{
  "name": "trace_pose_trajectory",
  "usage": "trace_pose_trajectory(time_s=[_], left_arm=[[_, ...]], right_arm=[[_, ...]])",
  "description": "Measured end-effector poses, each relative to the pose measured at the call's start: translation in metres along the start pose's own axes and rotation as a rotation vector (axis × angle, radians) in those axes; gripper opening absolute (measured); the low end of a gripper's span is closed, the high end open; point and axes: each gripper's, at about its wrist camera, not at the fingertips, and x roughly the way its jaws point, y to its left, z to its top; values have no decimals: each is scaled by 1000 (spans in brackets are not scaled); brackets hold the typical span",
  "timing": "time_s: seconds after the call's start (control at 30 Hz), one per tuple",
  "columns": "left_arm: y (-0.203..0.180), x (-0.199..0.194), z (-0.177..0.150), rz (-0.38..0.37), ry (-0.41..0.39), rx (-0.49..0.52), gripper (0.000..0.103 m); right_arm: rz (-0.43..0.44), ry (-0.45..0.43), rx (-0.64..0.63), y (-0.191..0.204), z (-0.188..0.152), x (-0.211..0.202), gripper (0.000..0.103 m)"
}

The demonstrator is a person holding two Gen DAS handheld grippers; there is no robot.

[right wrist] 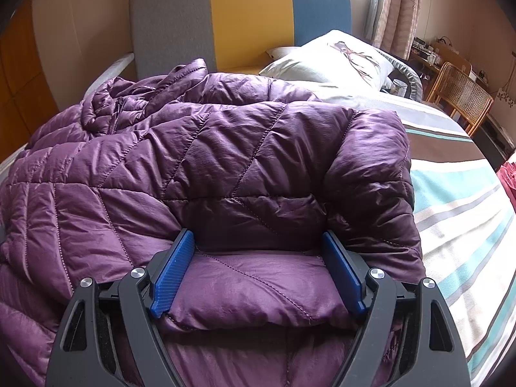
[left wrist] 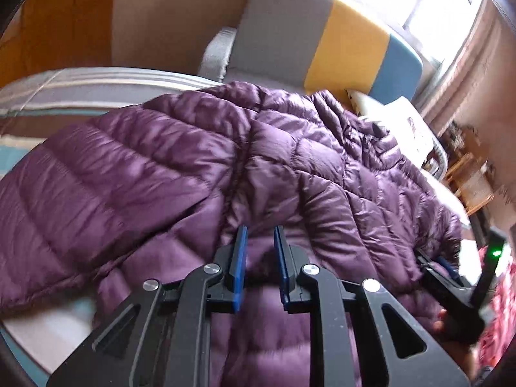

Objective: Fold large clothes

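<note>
Slippage risk first: the puffy purple down jacket (right wrist: 225, 161) spread on the striped bed (right wrist: 467, 225) could spring open, its slick fill resisting folds. Left gripper (left wrist: 260, 235) jaws narrowly parted, nothing pinched, over the jacket. Right gripper (right wrist: 258, 242) jaws spread wide around a padded fold, pads touching its sides.

No legible text, label, brand, number or sign appears in either view. The pillow (right wrist: 335, 58) carries a printed figure only, without lettering.
</note>
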Motion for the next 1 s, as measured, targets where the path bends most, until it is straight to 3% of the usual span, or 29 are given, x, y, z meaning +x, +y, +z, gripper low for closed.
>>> trace_pose_trajectory(time_s=[0.07,0.27,0.7,0.87,0.93,0.97,1.0], left_arm=[[12,-19,-7,30,-36,-23,49],[78,-64,-31,61,-57,-160,49],[221,-123,-89,232,-81,-509,49],[258,-128,-96,217,-124,-658,57],[267,-127,-94,201,-145,-712,57],[270,-126,-93,200,-150,-728,52],[272,-126,-92,209,-151,-739,40]], right_arm=[[-6,0,-4,1,0,0,80],[-22,-1,-11,3,1,0,81],[-47,-4,-20,6,1,-2,83],[-52,-5,-21,6,0,-4,84],[-51,-5,-21,6,0,-3,84],[-51,-5,-21,6,0,-3,84],[-52,-6,-21,6,-1,-4,84]])
